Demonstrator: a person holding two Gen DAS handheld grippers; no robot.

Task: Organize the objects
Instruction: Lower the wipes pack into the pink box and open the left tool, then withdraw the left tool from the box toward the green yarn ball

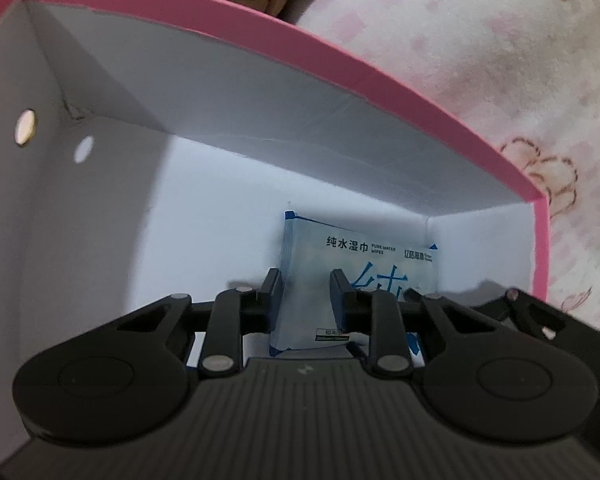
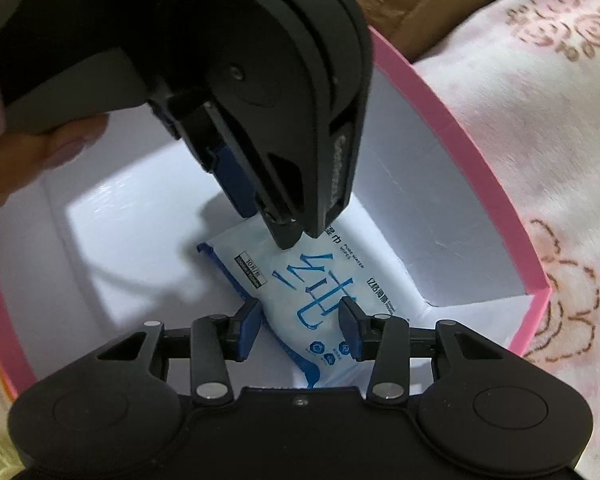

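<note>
Inside the pink-rimmed box, the wipes pack lies flat on the white floor, near one corner. Left tool reaches down onto the pack with its fingers apart at moderate width, gripping nothing; right tool hovers above, likewise parted and empty. Judged handling: light, soft, pliable pouch with slick printed film and crimped end seams. Grip across the narrow body, since the film may slip. Box walls are stiff matte card; a fleecy blanket surrounds it.

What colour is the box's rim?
Pink rim, white inside; clearest in the left wrist view.
</note>
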